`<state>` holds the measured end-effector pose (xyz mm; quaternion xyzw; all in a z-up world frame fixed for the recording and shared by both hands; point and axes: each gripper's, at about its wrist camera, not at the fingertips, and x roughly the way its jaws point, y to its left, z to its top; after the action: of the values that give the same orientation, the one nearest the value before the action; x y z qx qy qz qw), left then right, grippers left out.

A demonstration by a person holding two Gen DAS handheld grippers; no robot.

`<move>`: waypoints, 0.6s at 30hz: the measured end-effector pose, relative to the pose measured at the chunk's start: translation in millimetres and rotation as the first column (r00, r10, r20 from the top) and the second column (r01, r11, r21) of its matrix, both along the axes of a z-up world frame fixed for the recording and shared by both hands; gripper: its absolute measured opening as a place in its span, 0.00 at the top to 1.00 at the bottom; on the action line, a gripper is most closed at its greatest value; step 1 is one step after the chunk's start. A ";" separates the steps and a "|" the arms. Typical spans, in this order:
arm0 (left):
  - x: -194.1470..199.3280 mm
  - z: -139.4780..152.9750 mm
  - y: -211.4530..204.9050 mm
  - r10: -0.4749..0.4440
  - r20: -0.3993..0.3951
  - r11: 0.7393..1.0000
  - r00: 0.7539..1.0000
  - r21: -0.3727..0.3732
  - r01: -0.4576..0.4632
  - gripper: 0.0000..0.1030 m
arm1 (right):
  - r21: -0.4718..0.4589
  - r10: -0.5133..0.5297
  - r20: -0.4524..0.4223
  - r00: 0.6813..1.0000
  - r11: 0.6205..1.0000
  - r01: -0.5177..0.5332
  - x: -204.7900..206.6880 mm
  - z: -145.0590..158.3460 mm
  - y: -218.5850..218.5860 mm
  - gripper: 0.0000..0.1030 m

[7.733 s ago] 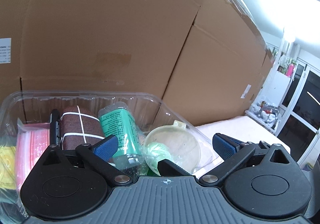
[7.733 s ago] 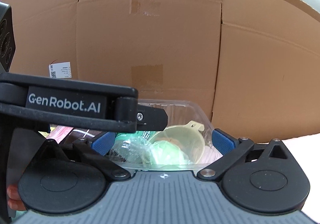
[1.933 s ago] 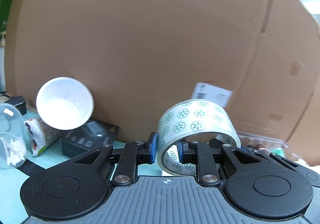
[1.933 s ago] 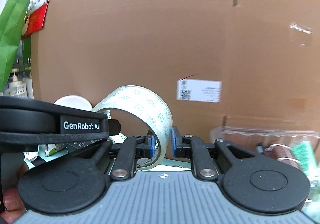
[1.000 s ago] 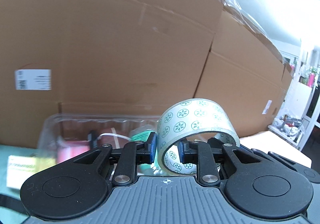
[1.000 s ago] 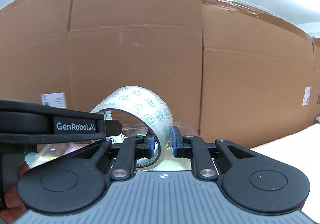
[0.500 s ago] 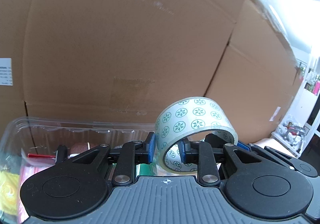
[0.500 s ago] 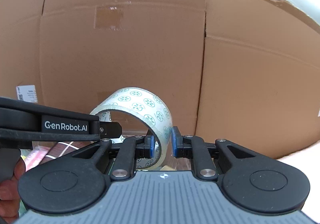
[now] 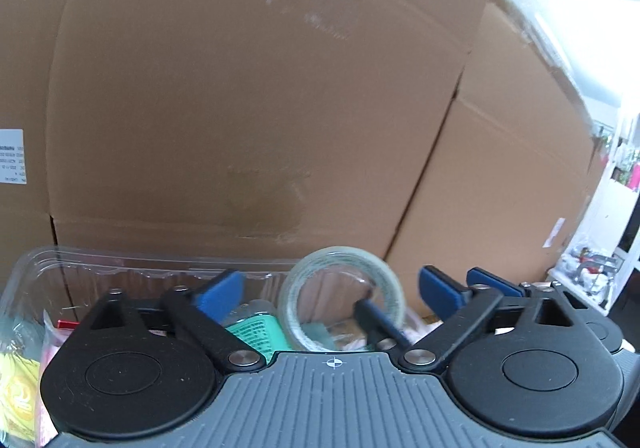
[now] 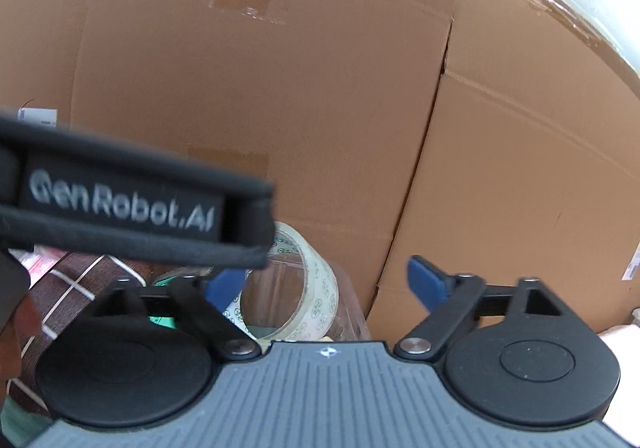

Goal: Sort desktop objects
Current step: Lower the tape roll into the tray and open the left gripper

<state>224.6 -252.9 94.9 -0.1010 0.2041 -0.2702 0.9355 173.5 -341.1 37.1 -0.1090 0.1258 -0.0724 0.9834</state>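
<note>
Tape roll [image 9: 345,300], patterned clear packing tape, sits free in the clear plastic tray [image 9: 132,266], no pads on it. Blurred in both views, so cannot tell if it has settled. It stands on edge at the right end of the tray, hole facing the cameras, just beside a green-labelled bottle [image 9: 256,330].

Left gripper [image 9: 330,290]: jaws have just been opening, now spread wide, blue pads well clear either side of the roll. Roll shows between them but untouched.

Right gripper [image 10: 326,282]: jaws also just been opening, now wide apart, nothing clamped. In the right wrist view the roll [image 10: 308,288] lies near the left pad, partly behind it; contact unclear. The left gripper's black body crosses the upper left of that view.

Other tray contents: a brown roll with white bands [image 10: 76,288], a pink zip bag [image 9: 54,348], something yellow [image 9: 16,380] at the far left edge. Fingertip of the person's hand [image 10: 12,332] at the left border of the right wrist view.

Cardboard boxes [image 9: 248,108] form a wall directly behind the tray.
</note>
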 end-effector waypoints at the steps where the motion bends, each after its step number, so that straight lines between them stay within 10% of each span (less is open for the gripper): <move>1: -3.4 0.2 1.0 -0.003 0.002 1.000 1.000 -0.003 0.003 0.00 | -0.007 0.000 0.002 1.000 1.000 0.000 -3.3 0.3 1.5 0.06; 18: -34.9 5.1 2.2 -0.007 -0.019 0.999 1.000 0.032 0.008 0.00 | 0.016 -0.005 -0.063 0.998 1.000 0.006 -39.8 0.1 19.6 0.00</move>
<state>189.7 -250.6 100.0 -0.0879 0.2174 -0.2694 0.9341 133.6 -321.5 37.2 -0.1031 0.1578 -0.0705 0.9795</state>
